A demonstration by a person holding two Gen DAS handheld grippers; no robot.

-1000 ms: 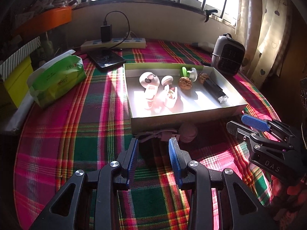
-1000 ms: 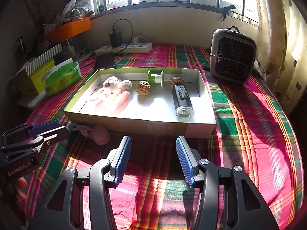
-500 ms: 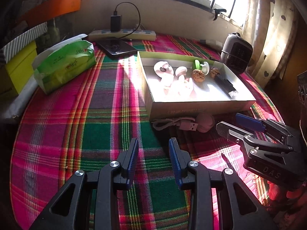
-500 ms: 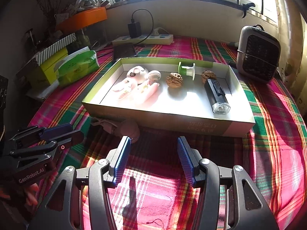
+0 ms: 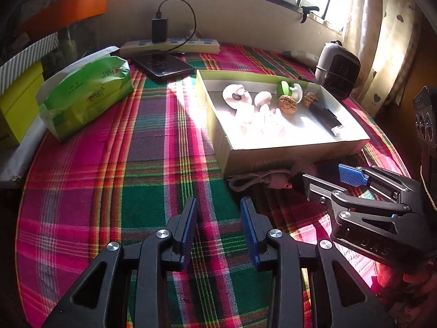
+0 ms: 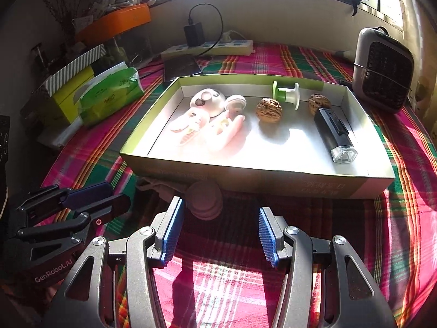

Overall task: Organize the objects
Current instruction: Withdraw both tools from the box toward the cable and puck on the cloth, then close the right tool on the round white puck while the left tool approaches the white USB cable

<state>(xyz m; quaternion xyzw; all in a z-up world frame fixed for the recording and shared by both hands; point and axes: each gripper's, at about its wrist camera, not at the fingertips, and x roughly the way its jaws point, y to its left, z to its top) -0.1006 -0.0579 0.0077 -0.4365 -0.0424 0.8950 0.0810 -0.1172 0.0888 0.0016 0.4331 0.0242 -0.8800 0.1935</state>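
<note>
A shallow cardboard box point(image 6: 300, 186) point(image 5: 273, 155) on the plaid table holds white and pink toys point(image 6: 207, 101), two walnuts point(image 6: 268, 110), a green and white spool point(image 6: 285, 93) and a black flashlight point(image 6: 334, 134). A pink round object with a white USB cable point(image 6: 203, 198) point(image 5: 259, 180) lies on the cloth against the box's near wall. My right gripper point(image 6: 218, 232) is open and empty, just in front of the pink object. My left gripper point(image 5: 220, 224) is open and empty over bare cloth, left of the cable.
A green tissue pack point(image 5: 84, 95), yellow and striped boxes point(image 5: 16, 98), a phone point(image 5: 164, 64) and a power strip point(image 5: 169, 45) lie at the back left. A small grey heater point(image 6: 382, 68) stands at the back right.
Both grippers have drawn back from the box and shifted. The right gripper now lines up in front of the pink object. Both stay open.
</note>
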